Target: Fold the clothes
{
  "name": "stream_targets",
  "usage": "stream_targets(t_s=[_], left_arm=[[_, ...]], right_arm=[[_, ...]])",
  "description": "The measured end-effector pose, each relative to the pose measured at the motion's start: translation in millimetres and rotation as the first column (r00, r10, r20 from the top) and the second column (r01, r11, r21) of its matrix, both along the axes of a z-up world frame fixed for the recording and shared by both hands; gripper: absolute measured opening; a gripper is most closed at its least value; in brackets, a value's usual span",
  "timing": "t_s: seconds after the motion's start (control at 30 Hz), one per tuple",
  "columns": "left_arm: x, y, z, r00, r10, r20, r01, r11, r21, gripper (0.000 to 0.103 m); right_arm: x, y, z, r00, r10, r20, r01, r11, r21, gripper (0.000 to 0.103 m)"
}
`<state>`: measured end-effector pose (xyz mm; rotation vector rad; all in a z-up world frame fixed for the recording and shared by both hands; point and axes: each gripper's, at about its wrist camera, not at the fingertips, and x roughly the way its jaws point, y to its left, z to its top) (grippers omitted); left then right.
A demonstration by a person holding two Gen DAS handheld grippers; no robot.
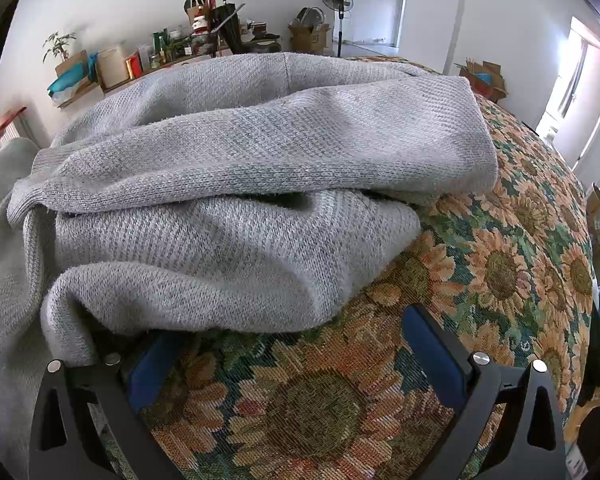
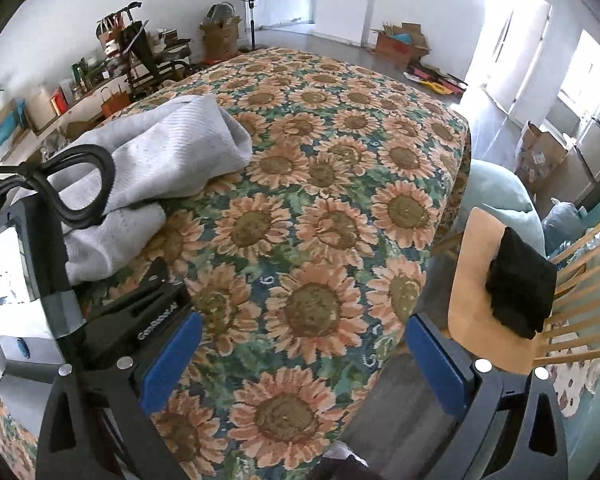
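A grey knitted sweater (image 1: pixel 228 184) lies in a loose heap on a surface covered with a sunflower-patterned cloth (image 1: pixel 500 264). The garment sits toward the left side of the surface; much of the cloth to its right is bare. In the left wrist view the sweater fills most of the frame, bunched in thick rolls, with a ribbed cuff or hem (image 1: pixel 40 184) at the far left.

The left gripper (image 1: pixel 296 348) rests low at the near edge of the heap. Its jaws stand wide apart and hold nothing, though one blue pad is tucked just under a fold of knit. The right gripper (image 2: pixel 304 356) hovers over bare cloth, well apart from the sweater, jaws also spread wide and empty.

On a wooden chair (image 2: pixel 472 264) beside the surface lies a folded black garment (image 2: pixel 520 280).

The sweater looks soft, thick and floppy, probably light enough for one gripper but prone to sagging and stretching if lifted from a single point. The knit should give the pads good friction. The ribbed edge, or a shoulder seam if one can be found, seems the firmest place to pinch.
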<state>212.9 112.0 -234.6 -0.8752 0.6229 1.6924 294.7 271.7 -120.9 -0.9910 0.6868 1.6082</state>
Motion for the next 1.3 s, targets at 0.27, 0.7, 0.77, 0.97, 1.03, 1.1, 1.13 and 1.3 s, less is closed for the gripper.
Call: stream_targets(t_s=[0.27, 0.7, 0.77, 0.97, 1.03, 1.1, 1.13, 1.3], left_arm=[[-1.3, -0.1, -0.1, 1.0, -0.001, 0.0, 0.001, 1.0, 0.0, 0.103], [-3.5, -0.1, 0.0, 1.0, -0.004, 0.0, 0.004, 1.0, -0.001, 0.103], [-3.8, -0.1, -0.1, 1.0, -0.004, 0.0, 0.004, 1.0, -0.001, 0.103], [-4.2, 0.6, -0.2, 1.0, -0.005, 0.0, 0.005, 1.0, -0.001, 0.103], [-4.6, 0.3, -0.1, 1.0, -0.005, 0.0, 0.005, 1.0, -0.001, 0.103], [-5.2, 0.2, -0.2, 1.0, -0.006, 0.0, 0.006, 1.0, -0.001, 0.103], [-5.4, -0.2, -0.1, 1.0, -0.006, 0.0, 0.006, 1.0, -0.001, 0.103], [-5.9, -0.1, -0.2, 1.0, -0.006, 0.0, 0.006, 1.0, -0.001, 0.103]], right_arm=[[8.7, -0.4, -2.2, 0.998, -0.052, -0.02, 0.051, 0.998, -0.023, 0.103], [12.6, 5.4, 4.5, 0.997, -0.066, -0.033, 0.065, 0.998, -0.022, 0.103], [11.8, 5.9, 3.5, 0.997, -0.068, -0.034, 0.067, 0.997, -0.032, 0.103], [9.0, 3.6, 4.6, 0.997, -0.05, -0.051, 0.048, 0.998, -0.05, 0.103], [10.1, 4.6, 6.3, 0.998, -0.044, -0.055, 0.041, 0.997, -0.06, 0.103], [14.7, 7.6, 8.4, 0.997, -0.047, -0.067, 0.043, 0.997, -0.072, 0.103], [17.8, 9.2, 9.6, 0.996, -0.051, -0.071, 0.046, 0.996, -0.074, 0.103], [25.5, 17.6, 11.2, 0.997, -0.004, -0.079, 0.0, 0.999, -0.053, 0.103]])
